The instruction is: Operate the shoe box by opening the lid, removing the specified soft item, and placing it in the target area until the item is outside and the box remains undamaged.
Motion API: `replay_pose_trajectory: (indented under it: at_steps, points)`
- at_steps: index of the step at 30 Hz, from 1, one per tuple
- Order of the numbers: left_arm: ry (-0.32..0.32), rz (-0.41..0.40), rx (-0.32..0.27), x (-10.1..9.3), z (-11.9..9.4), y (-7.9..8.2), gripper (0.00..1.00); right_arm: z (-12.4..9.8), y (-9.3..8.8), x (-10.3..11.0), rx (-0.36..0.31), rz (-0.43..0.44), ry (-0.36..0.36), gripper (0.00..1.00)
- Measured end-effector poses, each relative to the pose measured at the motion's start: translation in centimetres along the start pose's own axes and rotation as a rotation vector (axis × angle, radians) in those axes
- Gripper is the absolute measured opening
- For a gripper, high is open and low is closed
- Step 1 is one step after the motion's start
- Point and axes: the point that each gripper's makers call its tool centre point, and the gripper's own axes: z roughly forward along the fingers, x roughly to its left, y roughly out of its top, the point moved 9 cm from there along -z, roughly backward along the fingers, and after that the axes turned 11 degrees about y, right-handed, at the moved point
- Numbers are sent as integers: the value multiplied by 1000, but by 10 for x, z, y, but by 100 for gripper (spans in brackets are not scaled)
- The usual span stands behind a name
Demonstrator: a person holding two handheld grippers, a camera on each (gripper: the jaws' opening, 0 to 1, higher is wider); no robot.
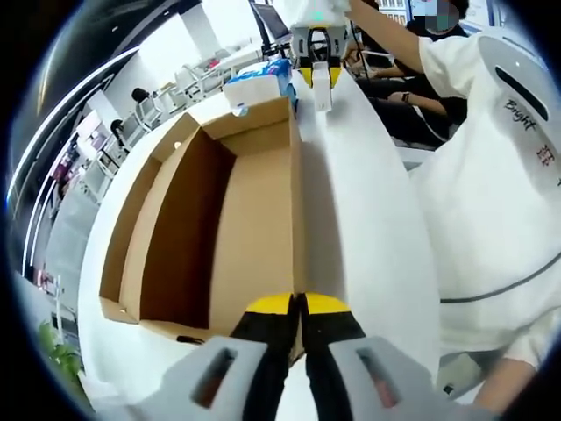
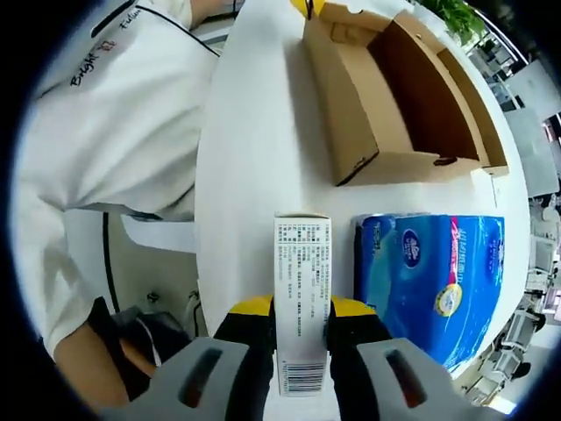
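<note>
The brown cardboard shoe box (image 1: 254, 228) stands open on the white table (image 1: 368, 219), and its inside looks empty. My left gripper (image 1: 298, 303) is shut on the top edge of the box's near right wall. A small white carton (image 2: 302, 298) with printed text and a barcode is held flat over the table, with my right gripper (image 2: 302, 314) shut on it. In the left gripper view the right gripper (image 1: 321, 54) hangs beyond the box's far end with the white carton (image 1: 323, 86). A blue soft tissue pack (image 2: 429, 276) lies outside the box, beside the carton.
A person in a white shirt (image 1: 500, 175) stands close along the table's edge. The blue pack (image 1: 263, 79) lies just past the box's far end. Desks and chairs (image 1: 158, 105) fill the room behind. Bare table runs between the box (image 2: 394, 96) and the person.
</note>
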Motion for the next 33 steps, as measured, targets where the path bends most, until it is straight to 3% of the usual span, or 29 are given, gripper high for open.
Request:
replay_pose_trajectory:
  at_steps: [15,21,33]
  points:
    - [4,0,0,-1,0,1,2,18,-5,-4,8,-1,-2,21]
    - [4,-1,-3,-1,0,1,2,19,-4,-4,-27,-14,-10,21]
    - [7,2,-4,-1,0,0,3,17,-4,-4,-22,-25,-41,22]
